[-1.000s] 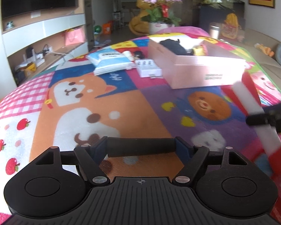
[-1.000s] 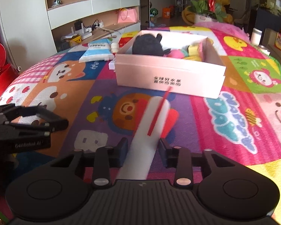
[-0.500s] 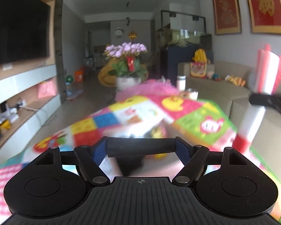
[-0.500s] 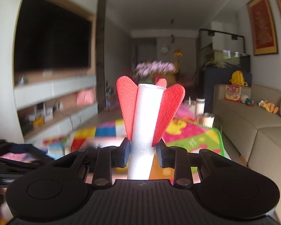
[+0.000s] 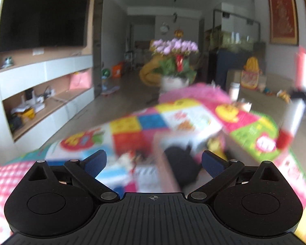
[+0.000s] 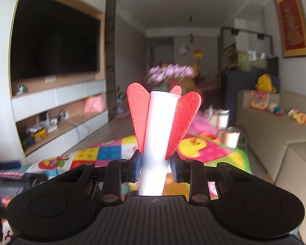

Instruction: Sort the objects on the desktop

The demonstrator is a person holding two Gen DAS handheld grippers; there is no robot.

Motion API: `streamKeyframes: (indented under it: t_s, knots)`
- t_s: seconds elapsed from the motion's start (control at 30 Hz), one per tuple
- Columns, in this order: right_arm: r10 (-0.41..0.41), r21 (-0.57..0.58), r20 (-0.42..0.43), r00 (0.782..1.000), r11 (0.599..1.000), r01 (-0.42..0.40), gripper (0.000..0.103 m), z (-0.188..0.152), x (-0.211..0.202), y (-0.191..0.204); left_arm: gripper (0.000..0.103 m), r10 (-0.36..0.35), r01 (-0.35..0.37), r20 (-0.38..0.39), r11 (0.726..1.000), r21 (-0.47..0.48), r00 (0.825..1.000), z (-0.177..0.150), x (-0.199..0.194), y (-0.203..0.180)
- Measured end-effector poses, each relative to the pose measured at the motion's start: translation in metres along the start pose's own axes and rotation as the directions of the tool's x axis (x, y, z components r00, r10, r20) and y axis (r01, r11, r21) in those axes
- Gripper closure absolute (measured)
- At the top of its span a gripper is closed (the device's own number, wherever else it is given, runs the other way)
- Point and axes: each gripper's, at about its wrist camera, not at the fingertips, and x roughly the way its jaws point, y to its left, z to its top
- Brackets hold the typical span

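1. The right gripper point(image 6: 154, 168) is clenched on a white foam rocket point(image 6: 159, 134), its blue pads pressing the tube from both sides just below the red fins point(image 6: 139, 114).
2. The rocket stands nearly upright between the fingers, fins uppermost, held up off the surface point(image 6: 210, 149).
3. The left gripper point(image 5: 154, 160) is released, its blue-tipped fingers point(image 5: 97, 160) spread wide with nothing between them.
4. From the left wrist view, the rocket point(image 5: 295, 106) shows as a blurred white and red shape at the right edge, well apart from the left gripper.
5. Below and ahead of the left gripper lies the colourful patchwork mat point(image 5: 130, 126) covering the surface, blurred.
6. On it sits a pale box point(image 5: 165, 163), also blurred, with a dark object point(image 5: 181, 159) and something yellow point(image 5: 214, 143) inside.
7. Beyond the surface stand a pot of pink flowers point(image 5: 174, 61), a wall-mounted television point(image 5: 42, 16) above shelves, and a beige sofa point(image 6: 275, 126).
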Motion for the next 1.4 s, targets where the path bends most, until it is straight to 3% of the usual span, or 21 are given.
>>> streamKeyframes:
  t_s: [0.17, 0.3, 0.43, 0.5, 0.57, 0.67, 0.83, 0.9, 0.97, 1.1, 1.2, 1.3, 1.4]
  knots:
    - [0.094, -0.02, -0.174, 0.98, 0.995, -0.099, 0.074, 0.011, 0.072, 0.025, 0.0, 0.004, -0.006, -0.062, 1.0, -0.022, 0.998, -0.042, -0.013, 0.021]
    - [0.157, 0.029, -0.377, 0.913, 0.987, -0.158, 0.074, -0.004, 0.129, 0.05, 0.0, -0.004, -0.005, -0.106, 0.996, -0.084, 0.994, -0.064, -0.023, 0.039]
    - [0.182, 0.052, -0.499, 0.847, 0.982, -0.18, 0.074, -0.027, 0.158, 0.071, 0.0, -0.007, -0.008, -0.143, 0.995, -0.103, 0.99, -0.077, -0.029, 0.056]
    - [0.166, 0.066, -0.498, 0.851, 0.986, -0.154, 0.062, -0.031, 0.161, 0.072, 0.0, 0.0, -0.016, -0.153, 0.994, -0.106, 0.988, -0.082, -0.031, 0.061]
    - [0.151, 0.065, -0.466, 0.872, 0.989, -0.136, 0.049, -0.03, 0.16, 0.069, 0.0, 0.01, -0.028, -0.159, 0.993, -0.115, 0.987, -0.086, -0.03, 0.066]
    - [0.125, 0.048, -0.437, 0.891, 0.992, -0.115, 0.042, -0.026, 0.154, 0.063, 0.0, 0.019, -0.042, -0.167, 0.99, -0.135, 0.986, -0.09, -0.03, 0.07]
    - [0.064, 0.029, -0.381, 0.922, 0.998, -0.057, 0.041, -0.01, 0.138, 0.047, 0.0, 0.026, -0.049, -0.159, 0.989, -0.143, 0.987, -0.092, -0.031, 0.072]
    - [0.065, 0.038, -0.374, 0.925, 0.998, -0.054, 0.049, -0.005, 0.135, 0.046, 0.0, 0.04, -0.06, -0.148, 0.989, -0.133, 0.988, -0.093, -0.032, 0.073]
    - [0.085, 0.034, -0.38, 0.921, 0.996, -0.078, 0.061, -0.002, 0.133, 0.053, 0.0, 0.07, -0.086, -0.131, 0.989, -0.118, 0.989, -0.094, -0.032, 0.075]
    - [0.145, -0.006, -0.396, 0.907, 0.987, -0.161, 0.062, 0.003, 0.132, 0.094, 0.0, 0.15, -0.164, -0.108, 0.977, -0.137, 0.983, -0.1, -0.031, 0.091]
    - [0.195, -0.034, -0.432, 0.881, 0.972, -0.232, 0.066, 0.004, 0.144, 0.139, 0.0, 0.152, -0.172, -0.113, 0.966, -0.192, 0.982, -0.105, -0.028, 0.108]
    - [0.232, -0.022, -0.494, 0.838, 0.96, -0.279, 0.068, 0.004, 0.174, 0.181, 0.0, 0.122, -0.146, -0.113, 0.959, -0.242, 0.986, -0.11, -0.027, 0.118]
    - [0.187, -0.072, -0.531, 0.827, 0.962, -0.264, 0.068, -0.001, 0.214, 0.219, 0.0, 0.099, -0.119, -0.085, 0.955, -0.273, 0.991, -0.112, -0.03, 0.123]
